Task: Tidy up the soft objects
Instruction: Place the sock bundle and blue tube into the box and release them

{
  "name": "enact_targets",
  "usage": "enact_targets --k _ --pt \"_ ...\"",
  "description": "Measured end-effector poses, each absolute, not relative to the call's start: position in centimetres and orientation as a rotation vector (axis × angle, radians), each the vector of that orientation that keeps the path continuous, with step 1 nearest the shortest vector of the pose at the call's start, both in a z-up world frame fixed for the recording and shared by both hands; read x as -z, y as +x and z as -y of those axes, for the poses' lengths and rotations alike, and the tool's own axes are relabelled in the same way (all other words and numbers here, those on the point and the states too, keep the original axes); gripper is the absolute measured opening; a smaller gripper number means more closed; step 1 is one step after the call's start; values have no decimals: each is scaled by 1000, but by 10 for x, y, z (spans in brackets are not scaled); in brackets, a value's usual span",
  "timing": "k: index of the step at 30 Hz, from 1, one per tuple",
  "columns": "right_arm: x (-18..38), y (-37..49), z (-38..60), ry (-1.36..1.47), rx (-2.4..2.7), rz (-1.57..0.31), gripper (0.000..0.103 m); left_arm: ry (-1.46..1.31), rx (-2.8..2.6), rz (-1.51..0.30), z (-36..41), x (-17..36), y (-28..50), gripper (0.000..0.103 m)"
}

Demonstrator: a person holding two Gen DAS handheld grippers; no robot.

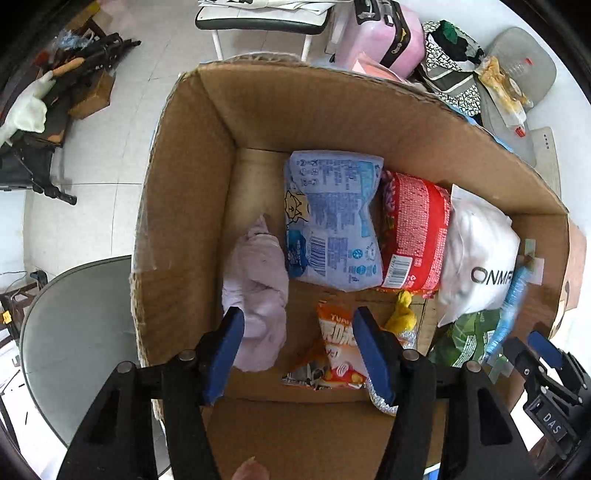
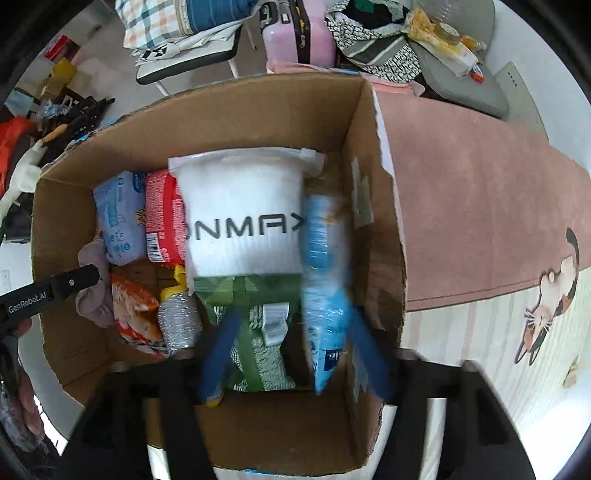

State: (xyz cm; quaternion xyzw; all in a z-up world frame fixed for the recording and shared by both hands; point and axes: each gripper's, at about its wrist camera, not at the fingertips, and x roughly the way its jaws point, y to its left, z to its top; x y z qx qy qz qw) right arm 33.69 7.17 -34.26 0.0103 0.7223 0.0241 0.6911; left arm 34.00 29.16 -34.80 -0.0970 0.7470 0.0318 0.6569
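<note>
An open cardboard box (image 1: 192, 184) holds soft packs: a lilac cloth (image 1: 258, 291), a blue tissue pack (image 1: 332, 218), a red pack (image 1: 413, 232), a white ONMAX bag (image 1: 476, 258), an orange snack bag (image 1: 338, 343) and a green pack (image 2: 266, 325). My left gripper (image 1: 299, 350) is open and empty above the box floor, between the cloth and the snack bag. My right gripper (image 2: 295, 350) is open above the green pack. A blurred blue plastic pack (image 2: 325, 280) stands beside its right finger at the box's right wall. The box also shows in the right wrist view (image 2: 373, 184).
A silver roll with a yellow top (image 2: 181, 317) lies in the box. A pink rug (image 2: 480, 206) lies right of the box. A pink suitcase (image 1: 380, 33), a chair (image 1: 258, 22), clothes and a grey round stool (image 1: 74, 332) surround it.
</note>
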Motion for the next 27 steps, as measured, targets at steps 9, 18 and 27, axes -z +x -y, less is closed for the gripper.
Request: enact_targets --k 9,18,27 --pt "332 326 -72 40 -60 -1615 72 -184 -61 -1621 -281 323 317 59" --pt "320 300 -82 -4 -83 -1581 94 -138 -76 -1543 -273 301 287 100" --pt "297 284 -84 -45 -62 -1526 103 -101 -112 -1459 -260 275 265 100"
